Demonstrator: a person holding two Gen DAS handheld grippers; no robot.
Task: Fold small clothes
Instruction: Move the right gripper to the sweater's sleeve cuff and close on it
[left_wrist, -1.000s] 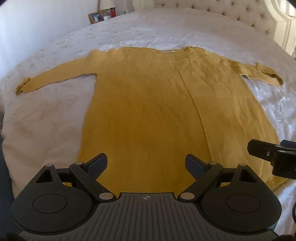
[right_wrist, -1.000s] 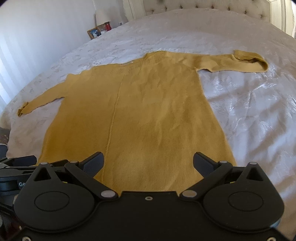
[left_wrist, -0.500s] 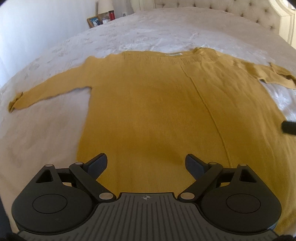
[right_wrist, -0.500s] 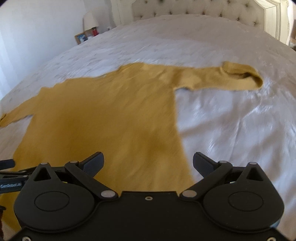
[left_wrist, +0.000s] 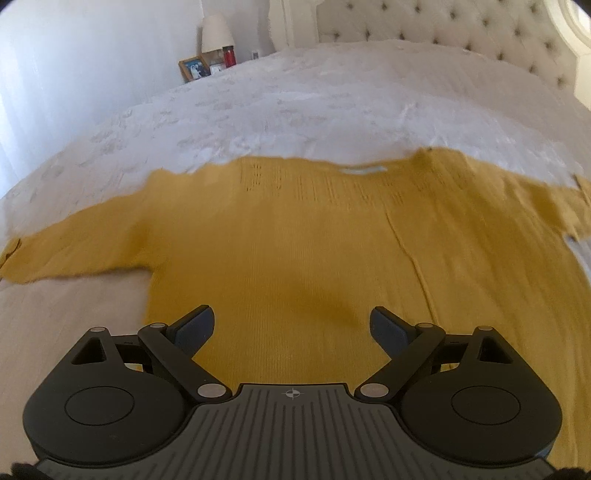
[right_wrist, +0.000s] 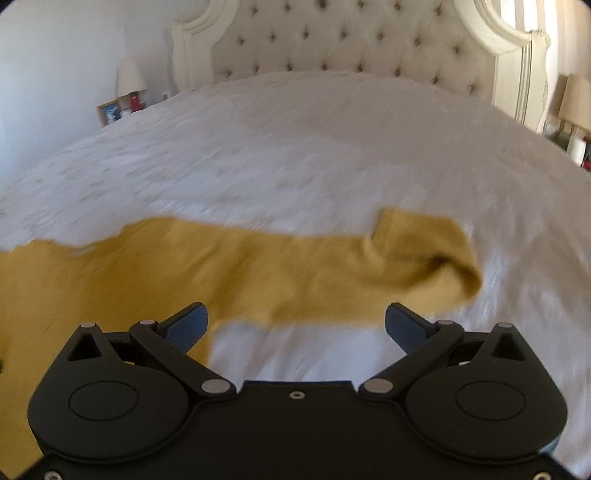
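Mustard-yellow knit sweater lies flat on the white quilted bed, sleeves out to both sides. Vs 1 s ago, both tools have moved up from the hem: left tool now over the upper body, right tool nr the right sleeve. Both w/ fingers apart, holding nothing. Prob. sleeve folds come 1st. Hem out of view; left cuff cut off; right view motion-blurred.
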